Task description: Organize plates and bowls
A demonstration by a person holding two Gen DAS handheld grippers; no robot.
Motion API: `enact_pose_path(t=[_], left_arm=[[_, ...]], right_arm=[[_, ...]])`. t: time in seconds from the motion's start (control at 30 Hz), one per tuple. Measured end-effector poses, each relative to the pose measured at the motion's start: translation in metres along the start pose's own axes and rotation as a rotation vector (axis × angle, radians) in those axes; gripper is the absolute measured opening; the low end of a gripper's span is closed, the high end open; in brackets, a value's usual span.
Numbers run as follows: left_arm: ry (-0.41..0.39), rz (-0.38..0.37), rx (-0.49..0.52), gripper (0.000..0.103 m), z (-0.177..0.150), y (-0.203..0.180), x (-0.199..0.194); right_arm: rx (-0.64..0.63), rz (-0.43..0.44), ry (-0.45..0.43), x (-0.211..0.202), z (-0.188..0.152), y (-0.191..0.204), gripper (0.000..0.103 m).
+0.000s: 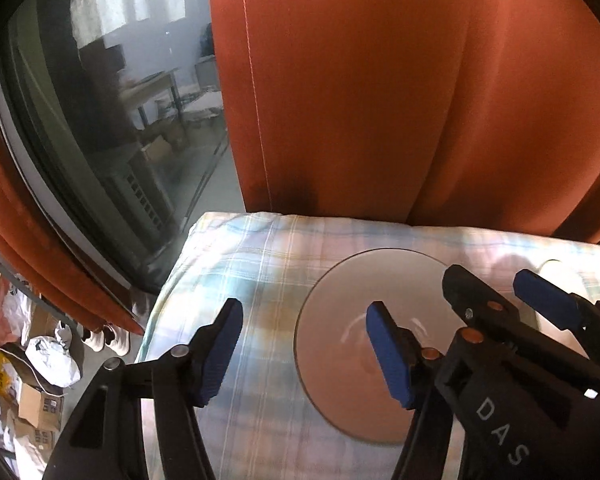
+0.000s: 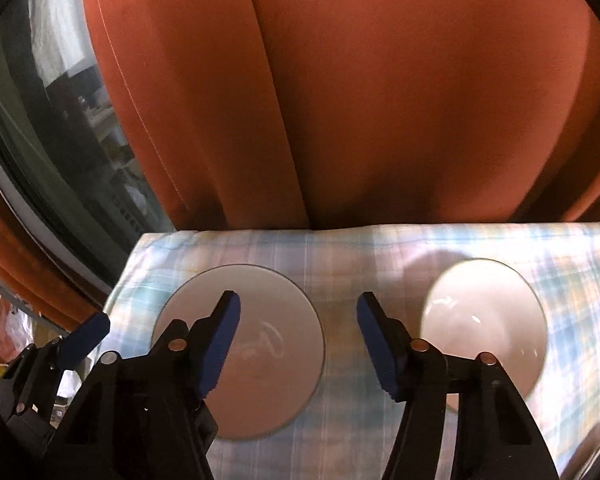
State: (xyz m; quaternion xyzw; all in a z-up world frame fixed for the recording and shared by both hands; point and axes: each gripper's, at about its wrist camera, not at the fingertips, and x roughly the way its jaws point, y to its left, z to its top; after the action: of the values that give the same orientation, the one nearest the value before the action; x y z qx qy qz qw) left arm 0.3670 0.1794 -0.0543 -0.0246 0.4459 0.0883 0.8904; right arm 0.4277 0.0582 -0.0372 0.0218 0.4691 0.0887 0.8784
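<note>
Plate (image 2: pixel 244 344): laid flat on the plaid cloth (image 2: pixel 340 400), toward its left end, in front of the orange curtain (image 2: pixel 380 100).
Bowl (image 2: pixel 484 328): set upright on the same cloth, to the right of the plate and apart from it.
Left gripper (image 1: pixel 304 352): held over the plate's left edge; jaws parted, nothing gripped.
Right gripper (image 2: pixel 298 344): held over the gap between plate and bowl; jaws parted, nothing gripped.
</note>
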Motion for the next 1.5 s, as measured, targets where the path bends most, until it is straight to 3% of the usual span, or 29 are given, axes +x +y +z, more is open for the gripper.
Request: enact_pose_path(t=[0.2,0.3,0.4,0.53,1.07,1.5], left_arm=[[0.040,0.007,0.009,0.045,-0.001,-0.004,0.024],[0.057,0.014,0.010,0.033,-0.001,-0.005,0.032],[0.070,0.002,0.019,0.029,-0.002,-0.007,0.038],[0.095,-0.023,0.024,0.025,-0.002,-0.006,0.041],[0.084,-0.035,0.018,0.025,-0.002,-0.002,0.025],[0.001,-0.053,0.004,0.025,0.005,0.010,-0.043]], right_arm=[[0.020,0.009,0.049,0.025,-0.004,-0.004,0.052],[0.029,0.005,0.074,0.034,-0.006,-0.005,0.040],[0.044,0.003,0.092,0.040,-0.008,-0.008,0.031],[0.043,0.024,0.105,0.043,-0.010,-0.009,0.028],[0.026,0.007,0.112,0.028,-0.006,-0.003,0.027],[0.022,-0.002,0.042,-0.040,0.004,0.014,0.027]])
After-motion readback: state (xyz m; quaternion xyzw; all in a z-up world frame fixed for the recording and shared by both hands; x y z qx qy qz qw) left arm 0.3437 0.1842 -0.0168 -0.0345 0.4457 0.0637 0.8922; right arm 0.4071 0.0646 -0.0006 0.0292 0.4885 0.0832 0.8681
